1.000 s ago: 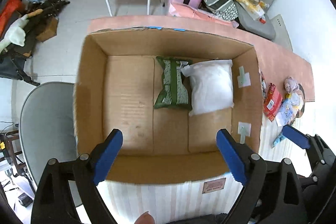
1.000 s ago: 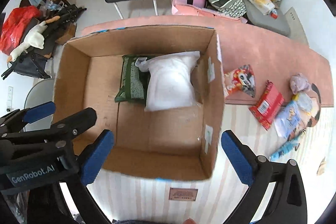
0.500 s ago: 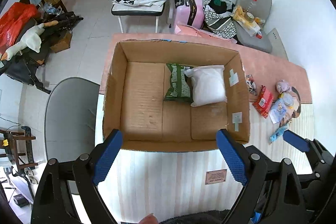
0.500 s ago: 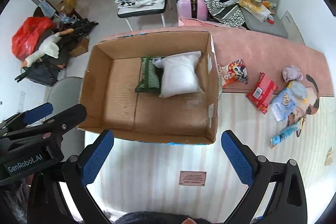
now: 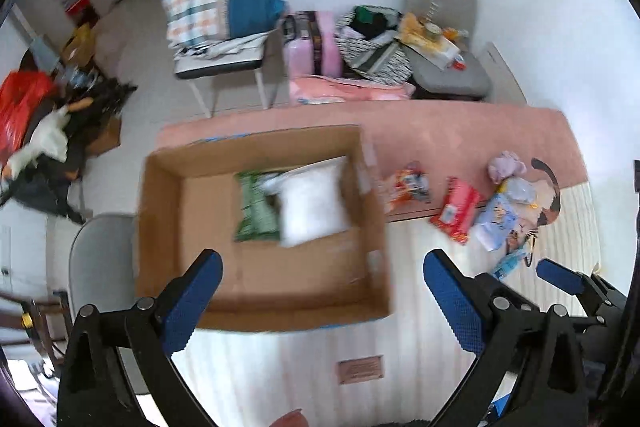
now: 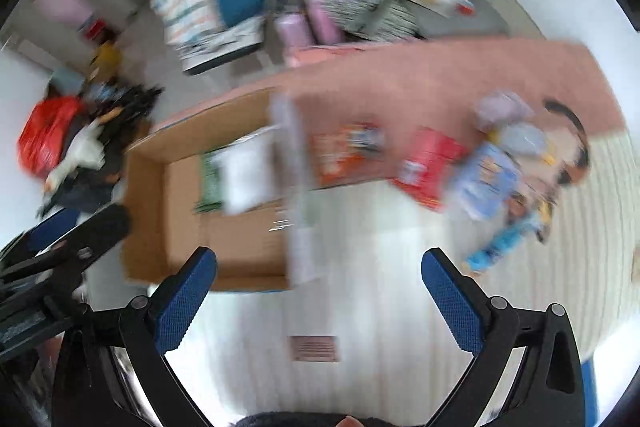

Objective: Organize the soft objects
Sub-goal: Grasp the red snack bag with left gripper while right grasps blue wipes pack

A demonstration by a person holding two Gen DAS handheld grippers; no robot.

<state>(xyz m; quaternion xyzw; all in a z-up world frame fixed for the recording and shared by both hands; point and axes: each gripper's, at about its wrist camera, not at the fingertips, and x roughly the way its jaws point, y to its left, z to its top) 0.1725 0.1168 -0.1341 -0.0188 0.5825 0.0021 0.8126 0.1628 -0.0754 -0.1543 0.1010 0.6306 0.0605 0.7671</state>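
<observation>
An open cardboard box (image 5: 160, 227) (image 6: 144, 211) stands on the table and holds a green packet (image 5: 256, 211) and a white soft bag (image 5: 312, 207). Right of the box lie loose packets: an orange one (image 5: 408, 187), a red one (image 5: 456, 207), a light blue one (image 5: 496, 223) and a lilac soft item (image 5: 506, 165). My left gripper (image 5: 320, 303) is open and empty, above the table's near side in front of the box. My right gripper (image 6: 320, 299) is open and empty, further right; its view is blurred.
The table has a pink strip (image 5: 460, 131) at the back and a white striped cloth (image 5: 280, 367) in front. A grey chair (image 5: 96, 259) stands left of the box. Chairs with bedding (image 5: 216, 7), a pink suitcase (image 5: 312, 43) and bags stand behind the table.
Both grippers have pulled back and up from the box and swung to the right, so the loose packets come into view. Both stay open and empty.
</observation>
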